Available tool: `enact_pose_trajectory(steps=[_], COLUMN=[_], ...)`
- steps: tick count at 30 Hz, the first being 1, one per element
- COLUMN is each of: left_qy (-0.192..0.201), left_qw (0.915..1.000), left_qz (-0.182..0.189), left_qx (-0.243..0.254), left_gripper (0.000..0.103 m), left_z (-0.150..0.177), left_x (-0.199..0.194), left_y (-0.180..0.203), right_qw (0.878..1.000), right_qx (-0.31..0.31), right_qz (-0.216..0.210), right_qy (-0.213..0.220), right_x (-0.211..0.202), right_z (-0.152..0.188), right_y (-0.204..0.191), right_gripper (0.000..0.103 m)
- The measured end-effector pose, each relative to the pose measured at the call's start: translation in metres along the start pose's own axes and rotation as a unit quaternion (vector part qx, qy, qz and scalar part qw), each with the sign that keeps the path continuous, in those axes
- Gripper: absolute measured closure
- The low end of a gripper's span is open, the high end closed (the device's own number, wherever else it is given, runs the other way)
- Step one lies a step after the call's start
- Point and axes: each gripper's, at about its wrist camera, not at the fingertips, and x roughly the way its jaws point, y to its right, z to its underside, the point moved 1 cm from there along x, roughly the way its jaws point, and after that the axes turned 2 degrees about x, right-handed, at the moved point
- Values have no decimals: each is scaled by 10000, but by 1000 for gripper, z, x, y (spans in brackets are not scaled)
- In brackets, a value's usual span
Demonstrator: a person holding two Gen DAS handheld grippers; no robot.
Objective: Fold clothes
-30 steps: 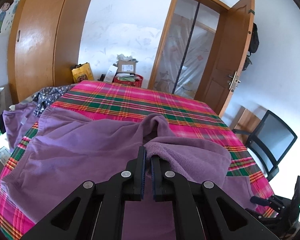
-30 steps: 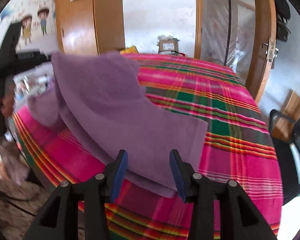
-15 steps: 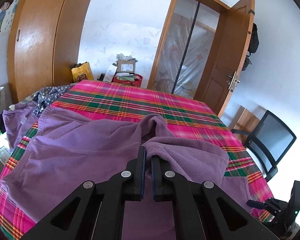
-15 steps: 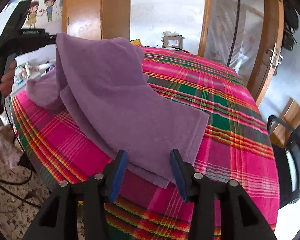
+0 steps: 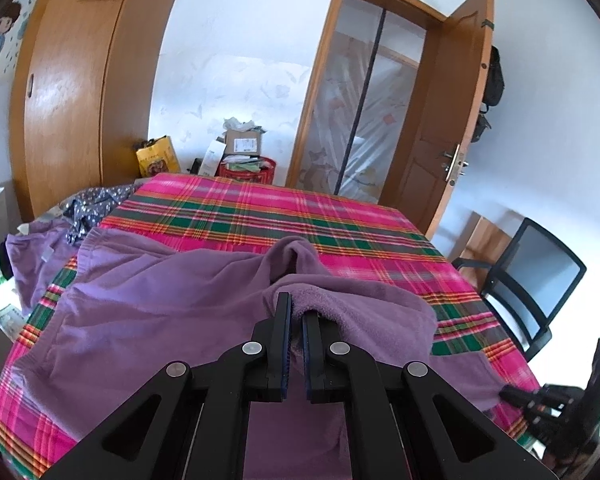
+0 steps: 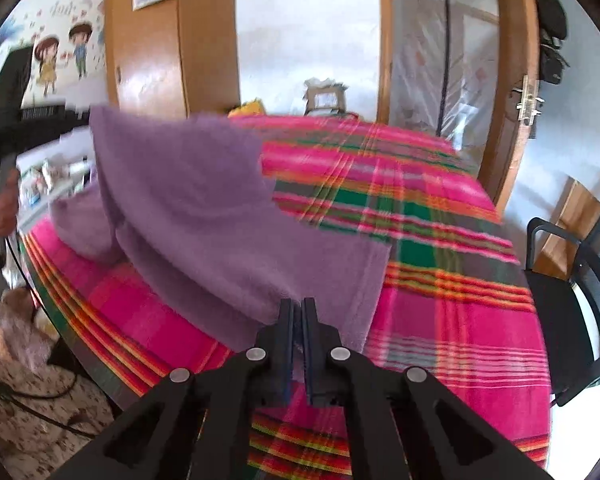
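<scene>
Since a moment ago my right tongs (image 6: 296, 322) have snapped together on the near hem of the purple garment (image 6: 204, 216), where before they stood spread around it. On the left, my left tongs (image 5: 296, 320) pinch a raised fold of that garment, which drapes across the near side of the plaid-covered table (image 5: 260, 216).
</scene>
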Motion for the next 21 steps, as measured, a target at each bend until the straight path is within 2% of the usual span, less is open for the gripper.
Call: enact_pose_trajectory(steps=[5,10,14,21], left_qy=[29,-64,-204,-680], left_qw=[9997,9983,9965,9956], left_qz=[103,236,160,-55], left_qx=[214,528,795,635], left_gripper=[98,98,98,98], left_z=[2,12,25,44], left_x=[-13,-27,-32,-26], left_y=[11,22,25,8], right_qw=[9991,9987,9985,9961], right_qx=[175,301,451,379], right_qz=[43,-103,-314,-570], right_qy=[372,394,33,-557], right_x=[-36,-62,-51,-25], right_z=[-10,-2,13,36], right_y=[12,20,24,15], right_gripper=[99,99,99,99])
